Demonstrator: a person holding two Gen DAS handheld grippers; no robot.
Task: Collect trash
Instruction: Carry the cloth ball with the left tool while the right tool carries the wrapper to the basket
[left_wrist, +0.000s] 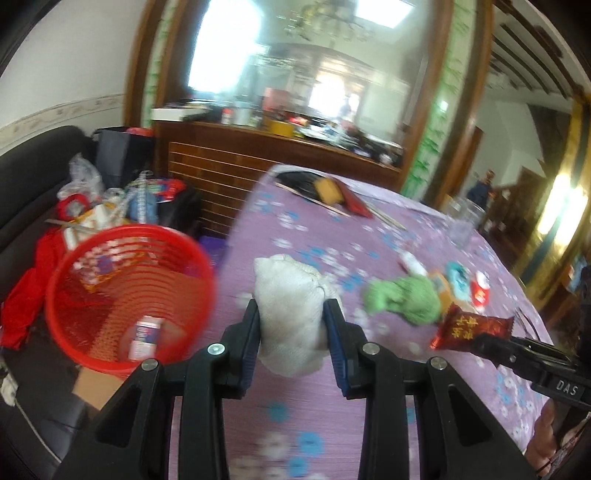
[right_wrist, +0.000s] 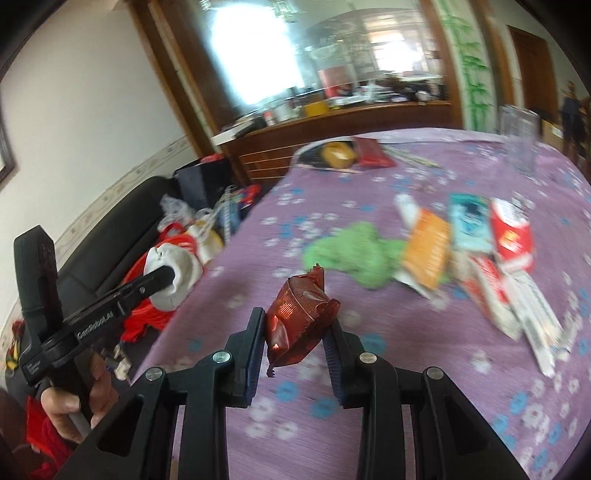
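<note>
My left gripper (left_wrist: 291, 314) is shut on a crumpled white tissue wad (left_wrist: 291, 306) and holds it above the purple flowered tablecloth (left_wrist: 295, 424), just right of a red mesh trash basket (left_wrist: 125, 295). The basket holds a small bottle (left_wrist: 144, 338). My right gripper (right_wrist: 297, 325) is shut on a dark red snack wrapper (right_wrist: 299, 321) above the table. The wrapper also shows in the left wrist view (left_wrist: 469, 326). The left gripper with the tissue (right_wrist: 173, 273) shows at the left of the right wrist view.
A green crumpled cloth (right_wrist: 354, 254), an orange packet (right_wrist: 428, 251), a teal packet (right_wrist: 469, 221) and a red-and-white packet (right_wrist: 513, 236) lie on the table. A glass (right_wrist: 521, 140) stands at the far edge. A black sofa with clutter (left_wrist: 92, 195) is behind the basket.
</note>
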